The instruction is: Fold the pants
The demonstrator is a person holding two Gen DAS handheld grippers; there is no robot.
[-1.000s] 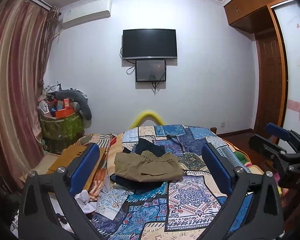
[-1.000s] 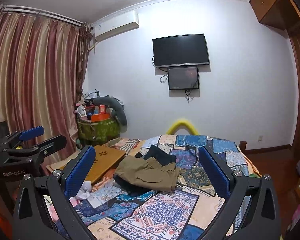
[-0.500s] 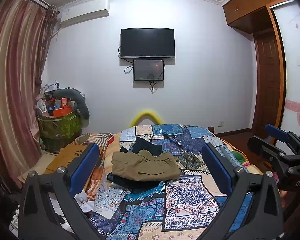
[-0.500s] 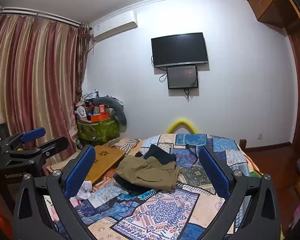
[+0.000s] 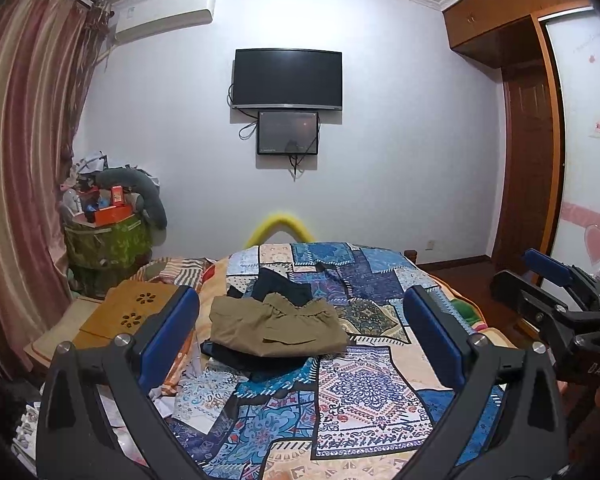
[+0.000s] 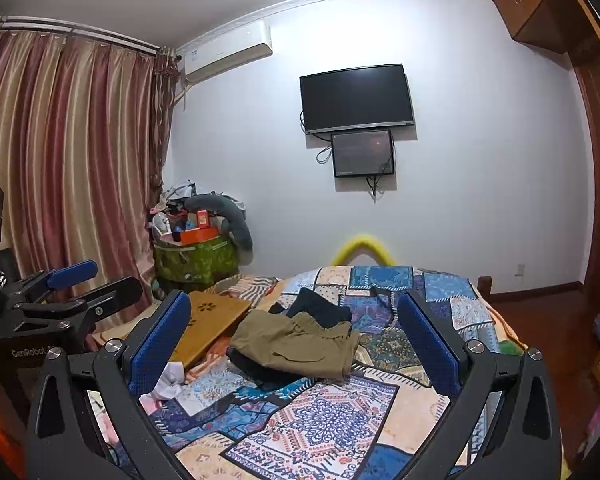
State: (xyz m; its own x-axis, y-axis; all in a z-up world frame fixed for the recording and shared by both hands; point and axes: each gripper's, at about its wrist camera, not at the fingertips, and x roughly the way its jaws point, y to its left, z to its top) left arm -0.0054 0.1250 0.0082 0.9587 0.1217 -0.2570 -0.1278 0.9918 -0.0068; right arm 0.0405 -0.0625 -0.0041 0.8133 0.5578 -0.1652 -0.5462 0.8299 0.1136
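One pair of khaki pants [image 5: 278, 328] lies crumpled mid-bed on the patchwork quilt [image 5: 360, 392], partly hiding a dark garment [image 5: 282, 286] beneath, its shape unclear. The left gripper [image 5: 300, 332] and right gripper [image 6: 294, 334] both hover spread wide, holding nothing.

Pants [image 5: 278, 327] on quilt [image 5: 356, 392], atop dark garment [image 5: 281, 286]; board [image 5: 134, 311] left.

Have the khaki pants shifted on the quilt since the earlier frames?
No. The khaki pants lie on the same patches of the quilt; only the camera view shifted slightly.
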